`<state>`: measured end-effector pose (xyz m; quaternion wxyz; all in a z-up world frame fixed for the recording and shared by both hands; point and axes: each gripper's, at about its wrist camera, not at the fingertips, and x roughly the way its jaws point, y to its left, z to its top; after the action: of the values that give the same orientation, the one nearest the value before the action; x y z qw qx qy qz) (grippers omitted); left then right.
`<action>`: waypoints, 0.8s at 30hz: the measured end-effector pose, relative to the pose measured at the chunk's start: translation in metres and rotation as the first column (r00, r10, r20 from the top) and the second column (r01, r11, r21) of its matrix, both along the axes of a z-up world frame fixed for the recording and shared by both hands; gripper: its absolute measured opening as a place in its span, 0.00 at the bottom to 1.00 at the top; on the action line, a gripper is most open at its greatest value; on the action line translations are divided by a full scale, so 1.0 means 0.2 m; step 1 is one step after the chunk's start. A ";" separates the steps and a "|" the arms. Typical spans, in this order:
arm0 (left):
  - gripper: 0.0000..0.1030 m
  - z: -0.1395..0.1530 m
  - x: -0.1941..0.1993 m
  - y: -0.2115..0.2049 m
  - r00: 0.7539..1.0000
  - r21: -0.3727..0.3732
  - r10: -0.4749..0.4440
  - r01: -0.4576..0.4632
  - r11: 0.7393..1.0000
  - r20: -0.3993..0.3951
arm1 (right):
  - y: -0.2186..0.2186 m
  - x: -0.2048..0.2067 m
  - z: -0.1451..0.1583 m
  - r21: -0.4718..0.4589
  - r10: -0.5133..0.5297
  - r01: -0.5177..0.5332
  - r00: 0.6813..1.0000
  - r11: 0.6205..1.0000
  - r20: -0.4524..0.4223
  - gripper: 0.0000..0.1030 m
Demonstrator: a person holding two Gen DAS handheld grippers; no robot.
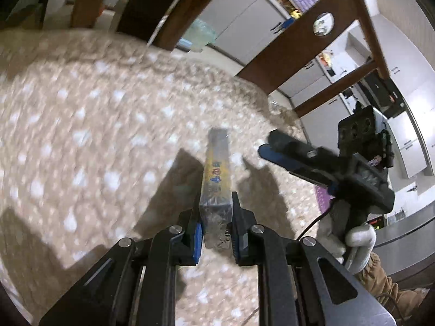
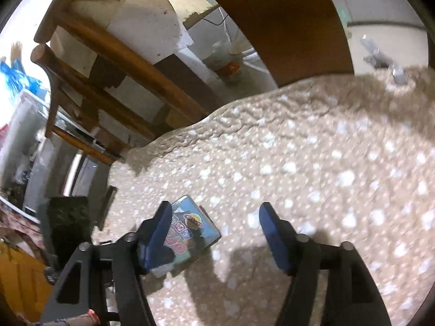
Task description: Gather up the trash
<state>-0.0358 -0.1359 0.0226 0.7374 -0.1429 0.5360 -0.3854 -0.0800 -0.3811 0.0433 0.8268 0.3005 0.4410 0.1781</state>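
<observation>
Left wrist view: left gripper (image 1: pixel 216 240) angled down over the speckled carpet (image 1: pixel 81 135), clamped on a flat snack packet (image 1: pixel 216 190).
Right gripper (image 2: pixel 214 236) hangs just beside it, tilted down, jaws spread and gripping nothing; a gloved hand (image 1: pixel 350 241) grips its handle.

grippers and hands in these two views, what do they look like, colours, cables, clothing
Both are black, angular linkage frames with silver pivot pins and blue pads lining the jaws. The left gripper shows slotted black arms. The right gripper carries a boxy black camera block, and a thin black cable hangs from it. The hand on its handle wears a white glove; tan clothing shows below.
</observation>
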 end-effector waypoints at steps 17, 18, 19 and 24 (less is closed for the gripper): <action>0.20 -0.12 0.04 0.12 0.996 -0.129 -0.018 0.007 0.992 -0.085 | 0.20 0.18 -0.19 0.208 0.192 -0.178 0.980 0.962 -0.049 0.51; 0.20 -0.12 0.04 0.13 0.996 -0.137 -0.021 0.008 0.990 -0.089 | 0.19 0.17 -0.20 0.225 0.186 -0.170 0.981 0.959 -0.051 0.49; 0.21 -0.11 0.03 0.17 0.996 -0.142 -0.024 0.011 0.990 -0.091 | 0.18 0.16 -0.21 0.238 0.177 -0.160 0.983 0.958 -0.054 0.42; 0.19 -0.09 -0.02 0.18 0.996 -0.125 -0.041 0.030 0.992 -0.084 | 0.09 0.08 -0.22 0.316 0.146 -0.119 0.987 0.941 -0.063 0.13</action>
<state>-0.0395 -0.0996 0.0048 0.6964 -0.1951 0.5448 -0.4244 -0.0639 -0.3636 -0.0001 0.7355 0.4043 0.4616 0.2874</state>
